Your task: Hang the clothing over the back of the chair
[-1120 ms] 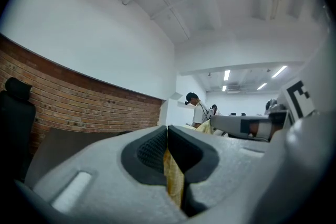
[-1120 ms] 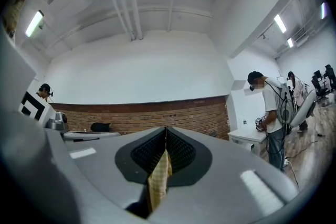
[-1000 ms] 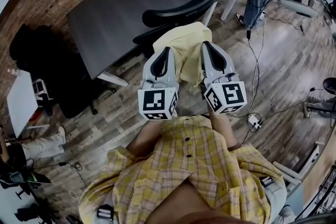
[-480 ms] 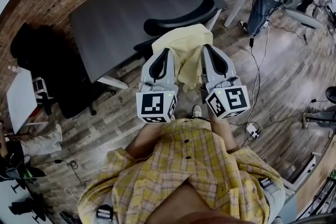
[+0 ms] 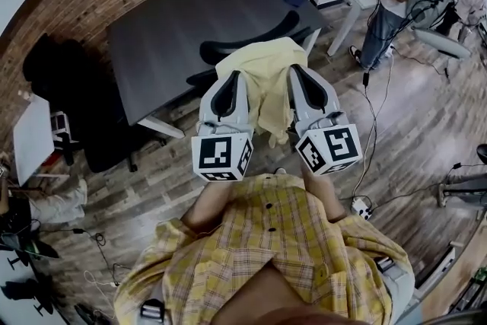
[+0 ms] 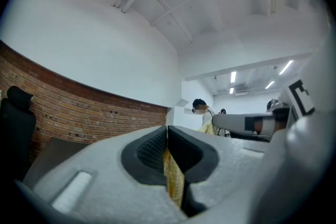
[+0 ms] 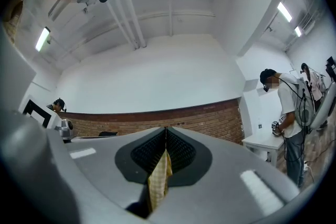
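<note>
Basically, the left gripper (image 5: 230, 80) and right gripper (image 5: 295, 74) are each pinched tight on the yellow shirt (image 5: 266, 80). They hold it spread wide, probably so it'll drape over the chair (image 5: 255, 28) back just beyond.

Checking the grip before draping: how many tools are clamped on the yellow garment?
2: the left tool at the left of the yellow garment, the right tool at its right.

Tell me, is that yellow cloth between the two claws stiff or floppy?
Probably floppy: the yellow garment sags in folds between the left claw and right claw. Likely light: thin pinched edges seem to carry it. It should drape readily over the chair back.
</note>
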A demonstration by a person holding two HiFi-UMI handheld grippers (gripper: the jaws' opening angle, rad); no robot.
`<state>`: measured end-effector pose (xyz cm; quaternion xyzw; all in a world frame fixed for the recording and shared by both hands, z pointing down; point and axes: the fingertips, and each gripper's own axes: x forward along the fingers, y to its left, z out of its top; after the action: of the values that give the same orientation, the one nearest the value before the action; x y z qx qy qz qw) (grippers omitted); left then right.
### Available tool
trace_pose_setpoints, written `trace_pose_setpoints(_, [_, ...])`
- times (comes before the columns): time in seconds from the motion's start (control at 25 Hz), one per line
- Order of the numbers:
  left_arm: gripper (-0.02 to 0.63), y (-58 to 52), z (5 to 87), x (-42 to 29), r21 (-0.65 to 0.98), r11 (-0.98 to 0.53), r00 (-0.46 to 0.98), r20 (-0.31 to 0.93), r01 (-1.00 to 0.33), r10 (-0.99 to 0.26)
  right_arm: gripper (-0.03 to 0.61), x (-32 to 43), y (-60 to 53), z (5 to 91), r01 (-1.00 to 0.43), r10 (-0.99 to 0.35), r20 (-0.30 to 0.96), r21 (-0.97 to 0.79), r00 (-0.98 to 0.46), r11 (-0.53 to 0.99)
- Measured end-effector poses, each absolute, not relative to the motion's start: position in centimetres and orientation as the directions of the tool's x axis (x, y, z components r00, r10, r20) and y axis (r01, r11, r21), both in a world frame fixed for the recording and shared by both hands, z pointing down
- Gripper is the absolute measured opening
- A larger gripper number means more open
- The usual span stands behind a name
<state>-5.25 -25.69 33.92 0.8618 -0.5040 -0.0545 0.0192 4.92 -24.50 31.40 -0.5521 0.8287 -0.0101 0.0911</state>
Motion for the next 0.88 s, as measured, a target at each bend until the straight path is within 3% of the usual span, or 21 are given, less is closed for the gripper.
trace_pose_setpoints(0.88, [0.008, -29.7, 26.1, -2.4, 0.005, -0.436, 0.427, -0.185, -0.900, -0.885, 0.011, 8.2, -29.1, 23.1, -0.898, -0.872, -0.256, -0.035, -0.416, 0.439])
